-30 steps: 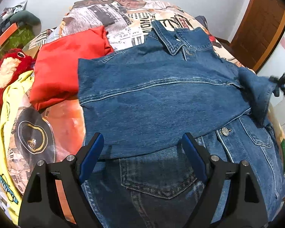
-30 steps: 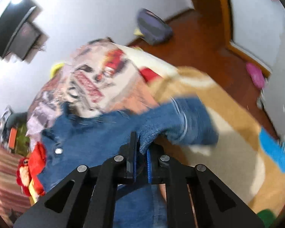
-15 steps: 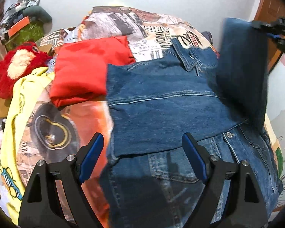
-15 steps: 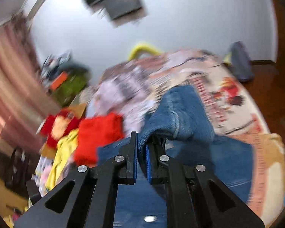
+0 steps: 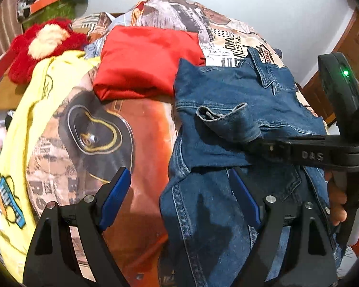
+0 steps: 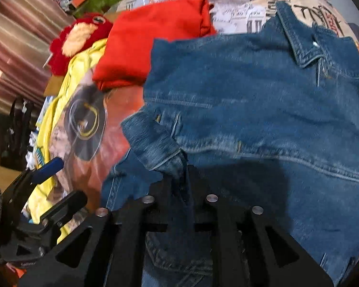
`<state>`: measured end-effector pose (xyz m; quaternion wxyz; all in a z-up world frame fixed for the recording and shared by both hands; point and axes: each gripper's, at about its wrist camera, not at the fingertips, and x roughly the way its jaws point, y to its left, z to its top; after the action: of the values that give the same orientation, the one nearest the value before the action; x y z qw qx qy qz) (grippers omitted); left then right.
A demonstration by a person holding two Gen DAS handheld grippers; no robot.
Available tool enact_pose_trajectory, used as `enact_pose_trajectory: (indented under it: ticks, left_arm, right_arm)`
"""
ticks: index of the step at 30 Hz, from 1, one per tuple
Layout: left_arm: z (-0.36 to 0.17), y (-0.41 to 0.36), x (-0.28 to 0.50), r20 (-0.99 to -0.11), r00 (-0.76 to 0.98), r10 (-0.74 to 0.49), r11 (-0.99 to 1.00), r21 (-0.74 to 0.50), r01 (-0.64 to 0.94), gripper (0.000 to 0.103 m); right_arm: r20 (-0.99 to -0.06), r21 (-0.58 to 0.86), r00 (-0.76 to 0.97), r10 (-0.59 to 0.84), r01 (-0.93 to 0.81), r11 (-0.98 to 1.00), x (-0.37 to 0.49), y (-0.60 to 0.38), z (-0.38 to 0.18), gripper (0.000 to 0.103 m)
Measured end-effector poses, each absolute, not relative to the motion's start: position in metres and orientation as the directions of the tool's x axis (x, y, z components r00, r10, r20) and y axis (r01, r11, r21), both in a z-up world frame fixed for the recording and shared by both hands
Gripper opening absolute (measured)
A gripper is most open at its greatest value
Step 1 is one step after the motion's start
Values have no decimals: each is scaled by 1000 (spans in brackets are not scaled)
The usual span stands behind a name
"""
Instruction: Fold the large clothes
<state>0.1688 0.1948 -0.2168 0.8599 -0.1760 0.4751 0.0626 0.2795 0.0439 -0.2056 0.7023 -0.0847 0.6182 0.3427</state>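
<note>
Right gripper (image 6: 179, 186) is pinching the sleeve cuff (image 6: 155, 143) of the denim jacket (image 6: 263, 110) between its closed fingers, holding it just ahead of its tips and over the jacket's body. Left gripper (image 5: 179, 198) is hanging with its blue-padded fingers (image 5: 114, 198) spread wide and gripping nothing, one finger over the printed bedspread (image 5: 143, 129), the other over the jacket's near hem. Just beyond it, the right gripper is reaching in from the right with the cuff sitting on the jacket. Further ahead, the jacket's collar (image 5: 263, 71) is pointing away. Beside the jacket, off to the left, a folded red garment (image 5: 148, 64) is lying, a yellow garment (image 5: 19, 124) is spreading further left, and a red plush toy (image 5: 43, 45) is sitting beyond them.
</note>
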Motion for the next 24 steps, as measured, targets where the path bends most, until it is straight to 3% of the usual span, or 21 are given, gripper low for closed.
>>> enact_pose_trajectory:
  ticks: [2, 5, 11, 18, 21, 24]
  left_arm:
    - [-219, 193, 170, -839, 536, -90, 922, -274, -273, 84]
    - [-218, 187, 175, -830, 537, -149, 912, -326, -249, 84]
    - [-219, 169, 193, -823, 518, -233, 899, -386, -209, 84]
    - [-210, 152, 214, -846, 503, -176, 929, -312, -200, 84]
    - [-201, 145, 221, -848, 508, -152, 942, -279, -183, 84]
    - [-196, 139, 230, -850, 513, -116, 959, -230, -165, 84]
  right_arm:
    - [-922, 343, -58, 384, -586, 735, 275, 40, -198, 28]
    - [-909, 358, -46, 413, -591, 722, 273, 30, -178, 37]
    - [-879, 304, 121, 462, -605, 736, 274, -19, -134, 38]
    - [-780, 352, 343, 523, -451, 820, 296, -116, -79, 38]
    - [-767, 308, 440, 467, -386, 869, 298, -153, -66, 40]
    - [-766, 239, 513, 387, -331, 913, 297, -191, -60, 58]
